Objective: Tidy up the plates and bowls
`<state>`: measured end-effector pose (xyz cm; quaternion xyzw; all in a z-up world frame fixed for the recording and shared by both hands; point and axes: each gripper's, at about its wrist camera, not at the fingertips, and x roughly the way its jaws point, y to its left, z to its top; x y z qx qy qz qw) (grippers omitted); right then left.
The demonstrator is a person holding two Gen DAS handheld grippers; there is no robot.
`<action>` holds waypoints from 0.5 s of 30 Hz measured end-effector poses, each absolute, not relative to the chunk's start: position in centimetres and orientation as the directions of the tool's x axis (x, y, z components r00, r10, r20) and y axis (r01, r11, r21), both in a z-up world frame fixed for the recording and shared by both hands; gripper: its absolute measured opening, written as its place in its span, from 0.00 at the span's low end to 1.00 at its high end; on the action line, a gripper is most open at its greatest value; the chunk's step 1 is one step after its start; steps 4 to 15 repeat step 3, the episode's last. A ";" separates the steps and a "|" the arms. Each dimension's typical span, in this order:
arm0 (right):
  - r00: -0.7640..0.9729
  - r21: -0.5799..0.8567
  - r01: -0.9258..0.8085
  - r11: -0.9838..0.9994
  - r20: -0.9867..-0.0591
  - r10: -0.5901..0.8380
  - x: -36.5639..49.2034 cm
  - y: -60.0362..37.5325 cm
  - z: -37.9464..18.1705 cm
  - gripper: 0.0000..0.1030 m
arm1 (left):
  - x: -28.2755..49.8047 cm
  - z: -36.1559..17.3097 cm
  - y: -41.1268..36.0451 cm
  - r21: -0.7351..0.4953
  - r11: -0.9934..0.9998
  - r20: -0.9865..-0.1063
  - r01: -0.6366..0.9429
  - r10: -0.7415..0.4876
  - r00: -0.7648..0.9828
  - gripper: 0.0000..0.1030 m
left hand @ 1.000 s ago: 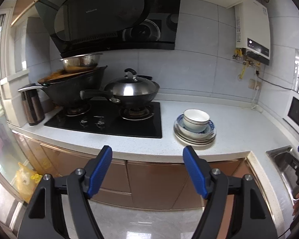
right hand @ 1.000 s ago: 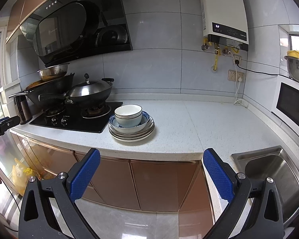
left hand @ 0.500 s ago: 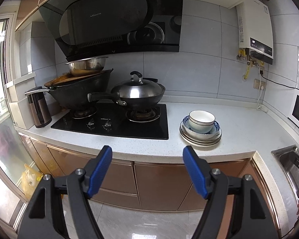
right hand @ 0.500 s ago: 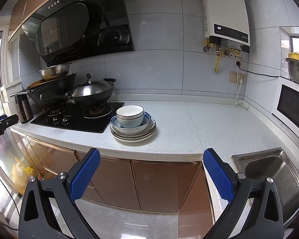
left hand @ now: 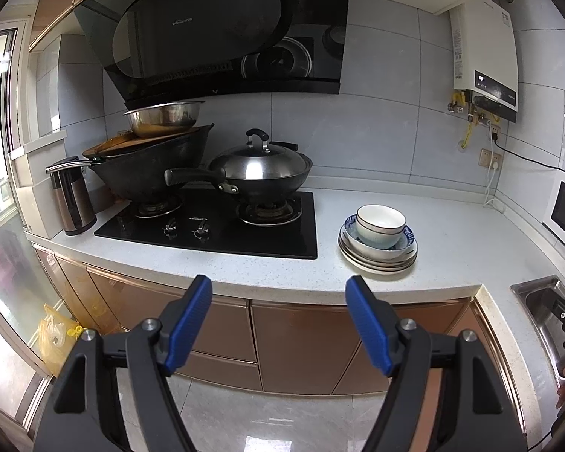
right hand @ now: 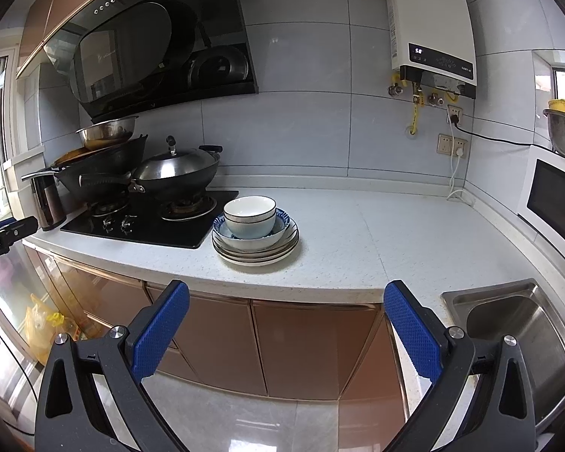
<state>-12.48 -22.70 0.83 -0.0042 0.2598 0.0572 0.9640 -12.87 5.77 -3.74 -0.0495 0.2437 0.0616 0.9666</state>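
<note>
place: home kitchen | evidence: gas hob with woks, range hood, steel sink, microwave, tiled wall

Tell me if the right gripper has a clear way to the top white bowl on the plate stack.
Probably yes: the right gripper is open and empty, and nothing stands between it and the white bowl, though it is off the counter.

A white speckled countertop ran along the tiled kitchen wall. A stack of plates stood directly on it, just right of a black gas hob set into the surface. A dark kettle stood at the far left end, a microwave at the right, and a steel sink was sunk in near the front corner.
</note>
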 end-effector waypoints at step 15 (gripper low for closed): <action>0.858 0.021 -0.111 0.994 -0.503 0.106 -12.5 -22.7 0.8 0.99 | -12.8 -3.9 5.8 -0.065 0.988 -0.486 -0.144 0.094 0.869 0.70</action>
